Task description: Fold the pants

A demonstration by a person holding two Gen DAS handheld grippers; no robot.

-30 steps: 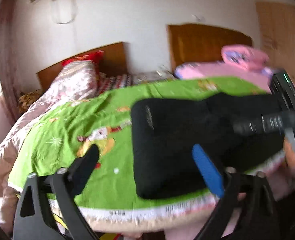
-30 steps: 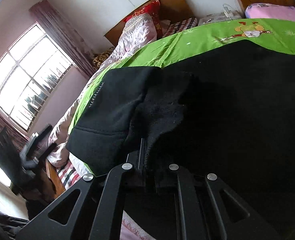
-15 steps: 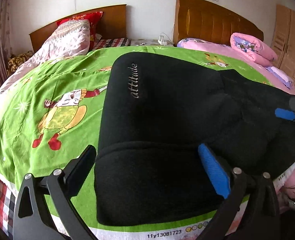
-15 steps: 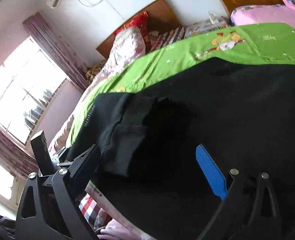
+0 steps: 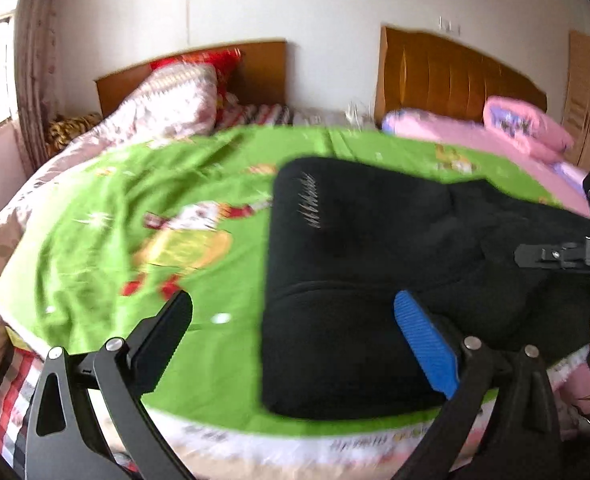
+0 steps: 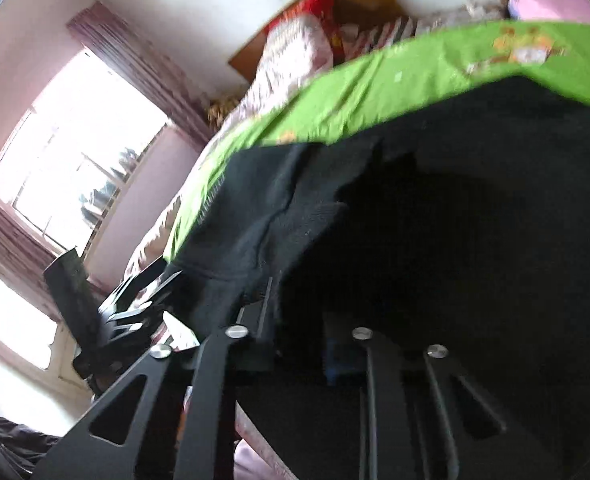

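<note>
Black pants [image 5: 359, 280] on the green bedsheet [image 5: 135, 216] — right gripper [image 6: 299, 320] pinching a fold

Left gripper [image 5: 295, 336] hangs spread above the near hem, holding nothing. The right one's fingers press together on dark cloth; their tips are buried in it, and blur smears the white lettering.

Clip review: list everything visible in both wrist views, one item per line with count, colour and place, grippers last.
pants: 1, black, on the green sheet
sheet: 1, green with cartoon print, covering the bed
headboards: 2, brown wood, against the far wall
quilt: 1, pink, rolled, far right
bedding: 1, floral pink, far left
window: 1, bright, left wall
left gripper: 1, black with blue pad, open
right gripper: 1, black, shut on pants
</note>
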